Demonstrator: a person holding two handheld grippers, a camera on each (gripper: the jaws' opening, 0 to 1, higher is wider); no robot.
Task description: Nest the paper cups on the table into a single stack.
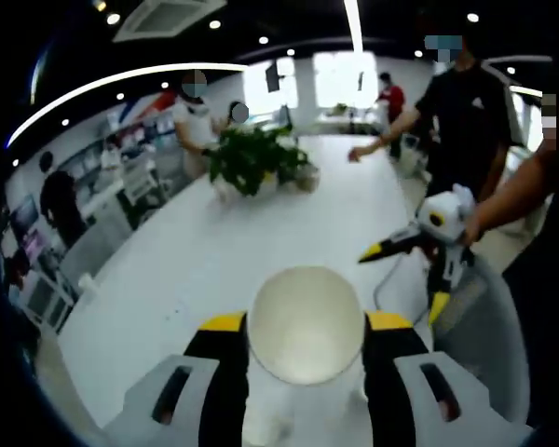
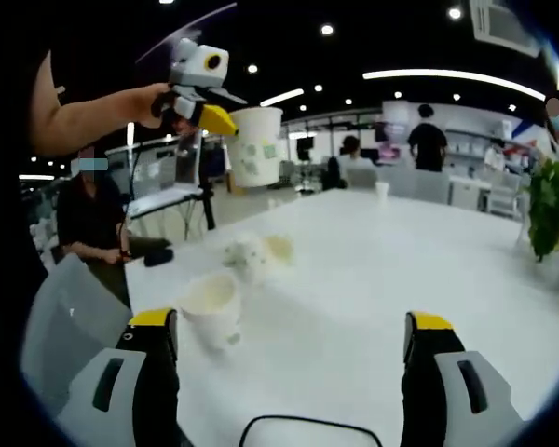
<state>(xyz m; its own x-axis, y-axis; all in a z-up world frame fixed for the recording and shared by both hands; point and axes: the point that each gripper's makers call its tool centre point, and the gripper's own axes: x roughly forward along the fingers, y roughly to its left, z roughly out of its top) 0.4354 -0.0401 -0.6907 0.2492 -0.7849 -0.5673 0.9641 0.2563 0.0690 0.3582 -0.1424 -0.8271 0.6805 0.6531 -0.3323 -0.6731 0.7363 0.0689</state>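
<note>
My left gripper [image 1: 306, 321] is shut on a white paper cup [image 1: 306, 349], whose round end faces the camera between the yellow-tipped jaws. In the right gripper view that same left gripper [image 2: 214, 116] holds the cup [image 2: 256, 144] high above the table's left side. Below it, one paper cup [image 2: 210, 305] stands upright on the white table [image 2: 373, 279]. Just beyond it lie two more cups [image 2: 259, 251] on their sides. My right gripper [image 2: 292, 321] stands wide open with nothing between its jaws. It also appears in a hand at the right [image 1: 429, 237].
A potted plant [image 1: 256, 158] stands mid-table and shows at the right edge [image 2: 550, 205]. A small cup [image 2: 382, 191] sits far back. A chair [image 2: 65, 307] and a seated person [image 2: 93, 219] are at the left. People stand around the table's far end.
</note>
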